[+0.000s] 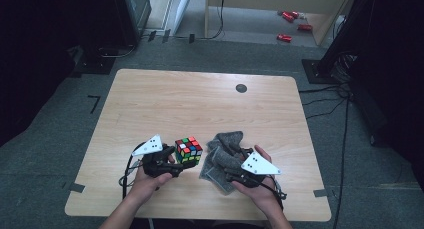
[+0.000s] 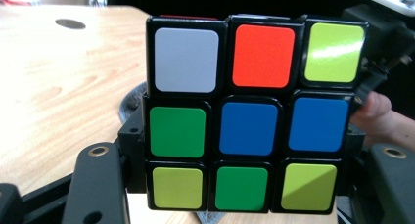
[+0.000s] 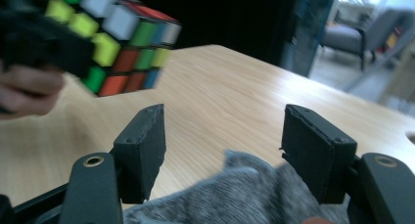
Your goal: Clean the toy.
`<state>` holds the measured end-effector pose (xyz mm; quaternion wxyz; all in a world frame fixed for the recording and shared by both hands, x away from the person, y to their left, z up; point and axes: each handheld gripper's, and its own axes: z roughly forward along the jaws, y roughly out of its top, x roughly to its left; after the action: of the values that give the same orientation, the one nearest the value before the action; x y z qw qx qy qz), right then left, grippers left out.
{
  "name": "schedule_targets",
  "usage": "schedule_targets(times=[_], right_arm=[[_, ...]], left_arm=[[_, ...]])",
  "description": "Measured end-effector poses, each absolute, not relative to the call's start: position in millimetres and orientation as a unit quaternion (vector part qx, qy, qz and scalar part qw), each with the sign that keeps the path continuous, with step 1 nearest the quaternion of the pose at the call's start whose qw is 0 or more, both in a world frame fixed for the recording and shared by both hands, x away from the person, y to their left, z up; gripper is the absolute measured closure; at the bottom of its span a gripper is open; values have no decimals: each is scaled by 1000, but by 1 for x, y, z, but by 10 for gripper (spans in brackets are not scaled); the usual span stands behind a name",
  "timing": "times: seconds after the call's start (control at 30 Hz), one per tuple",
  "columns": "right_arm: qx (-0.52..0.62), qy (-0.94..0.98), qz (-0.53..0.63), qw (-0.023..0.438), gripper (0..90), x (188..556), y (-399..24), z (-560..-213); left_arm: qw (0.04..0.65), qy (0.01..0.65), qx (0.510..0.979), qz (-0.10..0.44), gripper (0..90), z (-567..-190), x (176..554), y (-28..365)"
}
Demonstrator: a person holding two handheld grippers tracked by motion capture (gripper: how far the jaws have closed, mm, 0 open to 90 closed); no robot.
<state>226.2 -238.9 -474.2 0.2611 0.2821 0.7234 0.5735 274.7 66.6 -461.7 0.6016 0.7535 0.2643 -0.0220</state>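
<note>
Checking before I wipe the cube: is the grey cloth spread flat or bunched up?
Bunched up. The grey cloth lies in crumpled folds on the table, beneath the open right gripper.

Dim room w/ dark edges, overhead light glaring off cube (image 2: 249, 111) stickers, grey cloth (image 3: 235, 194) blurring in the foreground

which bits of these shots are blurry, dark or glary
High view: the table is evenly lit, the room's side edges fall to near black. Left gripper view: the cube is sharp, with glare streaks on its right-hand yellow stickers. Right gripper view: the cube and the grey cloth are soft and smeared, the jaws crisper, the background dark.
</note>
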Motion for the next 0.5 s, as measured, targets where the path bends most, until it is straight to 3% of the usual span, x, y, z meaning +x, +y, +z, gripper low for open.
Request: schedule_targets(times=[0.5], right_arm=[[146,743,587,286,253,216,-204,-488]], left_arm=[[578,256,766,-120,337,-463,289,65]])
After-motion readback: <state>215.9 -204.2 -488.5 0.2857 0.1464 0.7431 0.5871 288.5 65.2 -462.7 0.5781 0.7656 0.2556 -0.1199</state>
